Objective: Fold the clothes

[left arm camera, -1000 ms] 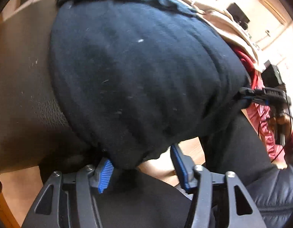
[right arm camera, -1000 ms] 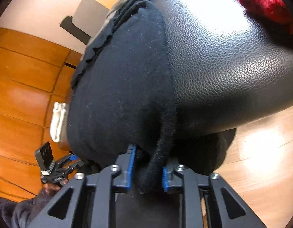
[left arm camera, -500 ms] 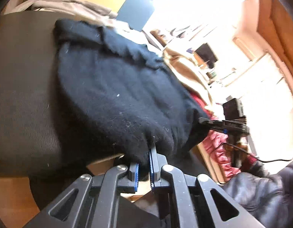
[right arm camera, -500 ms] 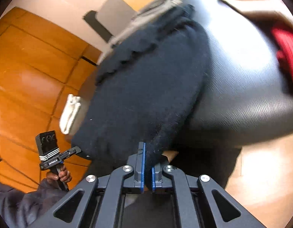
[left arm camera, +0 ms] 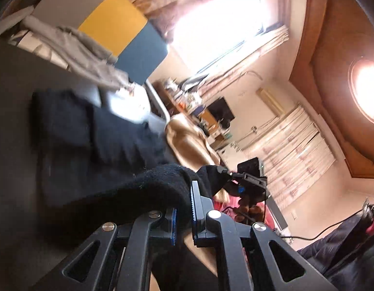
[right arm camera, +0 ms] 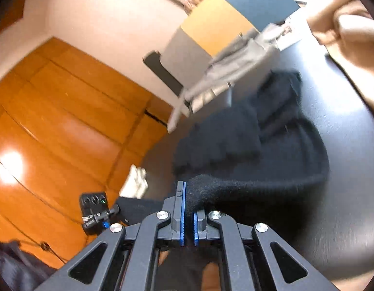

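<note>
A: What are the tongs doing?

B: The left gripper (left arm camera: 184, 211) is pinching a thick fold of the black sweater (left arm camera: 95, 145), its blue-padded fingers (left arm camera: 194, 208) sitting close together with only the knit between them. The right gripper (right arm camera: 189, 214) is clamping the same black sweater (right arm camera: 254, 155) at another edge, pads nearly meeting, cloth bulging up over them to the right

A: And where is the garment lying?

B: Most of it is spreading over the dark leather surface (right arm camera: 344, 150), while the gripped hem is arching above that surface between the two tools. In the left wrist view the right gripper is showing just beyond the raised fold, holding its end

A: What is sitting around it?

B: A grey garment (right arm camera: 235, 72) is lying just past the sweater's far edge, in front of a grey, yellow and blue panel (right arm camera: 218, 21). A tan cloth (left arm camera: 189, 140) is lying on the right side of the surface. Orange wooden flooring (right arm camera: 53, 121) is showing to the left, blurred
</note>
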`<state>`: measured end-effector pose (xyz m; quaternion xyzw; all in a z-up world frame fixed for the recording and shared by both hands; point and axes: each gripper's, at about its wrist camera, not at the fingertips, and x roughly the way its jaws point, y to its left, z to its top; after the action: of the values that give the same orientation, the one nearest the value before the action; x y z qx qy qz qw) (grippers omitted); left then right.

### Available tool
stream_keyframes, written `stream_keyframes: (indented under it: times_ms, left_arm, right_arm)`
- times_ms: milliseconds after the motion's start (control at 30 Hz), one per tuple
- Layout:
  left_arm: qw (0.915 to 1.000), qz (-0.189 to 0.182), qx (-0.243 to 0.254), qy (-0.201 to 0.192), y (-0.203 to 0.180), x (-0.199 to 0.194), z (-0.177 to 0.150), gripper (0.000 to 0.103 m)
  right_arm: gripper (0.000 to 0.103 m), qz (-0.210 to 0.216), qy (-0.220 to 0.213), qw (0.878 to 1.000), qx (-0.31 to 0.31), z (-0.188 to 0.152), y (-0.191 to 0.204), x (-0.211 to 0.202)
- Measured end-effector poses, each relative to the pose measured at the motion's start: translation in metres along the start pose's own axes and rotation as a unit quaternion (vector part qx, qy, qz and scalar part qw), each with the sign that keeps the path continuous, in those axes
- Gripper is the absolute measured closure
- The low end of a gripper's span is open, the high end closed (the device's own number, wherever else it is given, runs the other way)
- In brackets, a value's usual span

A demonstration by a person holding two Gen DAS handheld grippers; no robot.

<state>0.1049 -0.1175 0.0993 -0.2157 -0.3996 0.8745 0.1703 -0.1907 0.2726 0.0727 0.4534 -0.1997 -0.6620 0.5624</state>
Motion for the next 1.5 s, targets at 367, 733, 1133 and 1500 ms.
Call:
stream_keyframes:
  times_ms: [367,733,1133,1500]
  left_arm:
    - [0.9833,0.094,-0.154,-0.024,0.158,0.077,0.104,0.096]
    - [0.9731,0.115,-0.198,-0.023,0.213,0.09,0.071,0.097]
    - [0.9738,0.132,-0.185,-0.005,0.169,0.052,0.042,0.087]
    - [0.9756,0.153,-0.14,0.072,0.15,0.089,0.065,0.097]
  right_arm:
    - [0.098,-0.07,-0.004,0.995,0.067,0.117,-0.076,0.096]
    - [0.09,-0.063,0.051,0.986,0.142,0.102,-0.143,0.141]
    - [0.042,-0.052,0.065,0.991,0.101,0.048,-0.096,0.113]
    - [0.043,-0.064,0.124,0.989,0.043,0.038,-0.057,0.133]
